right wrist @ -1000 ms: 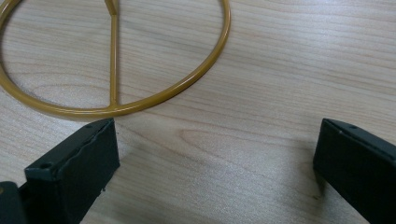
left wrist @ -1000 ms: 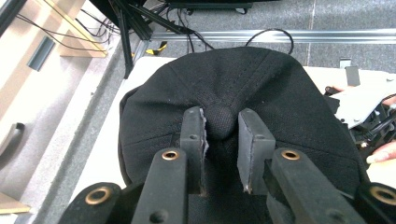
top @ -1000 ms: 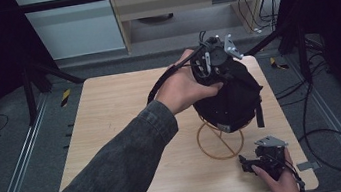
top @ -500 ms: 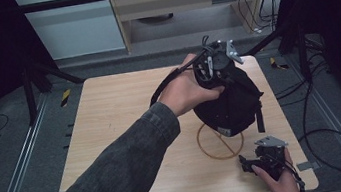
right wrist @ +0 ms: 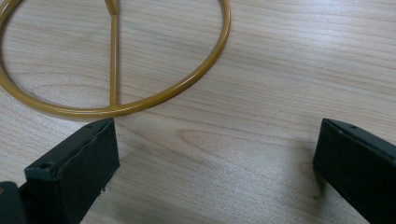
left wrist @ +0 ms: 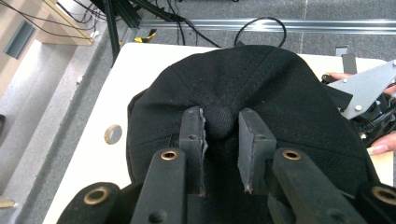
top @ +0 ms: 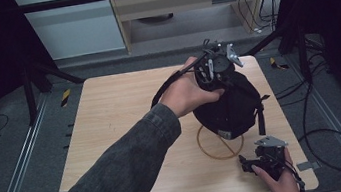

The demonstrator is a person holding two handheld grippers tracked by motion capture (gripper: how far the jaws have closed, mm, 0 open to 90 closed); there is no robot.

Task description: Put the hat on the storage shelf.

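A black cap (top: 233, 110) stands over a gold wire stand whose ring base (top: 212, 151) lies on the wooden table (top: 110, 114). My left gripper (top: 215, 65) comes down on the cap's top. In the left gripper view its jaws (left wrist: 220, 120) are shut on the cap's round top button (left wrist: 219, 123), with the crown (left wrist: 280, 88) spreading beyond them. My right gripper (top: 249, 161) rests near the table's front right corner, beside the ring. Its jaws (right wrist: 215, 154) stand wide open over bare wood, just short of the gold ring (right wrist: 196, 81).
Black cables (top: 324, 130) trail over the floor to the right of the table. Metal rails (top: 13, 173) run along both sides. The table's front edge lies just behind my right hand. A small round hole (left wrist: 112, 134) marks the tabletop near the cap.
My left hand and the cap have shifted very slightly toward me. The right gripper has not moved.
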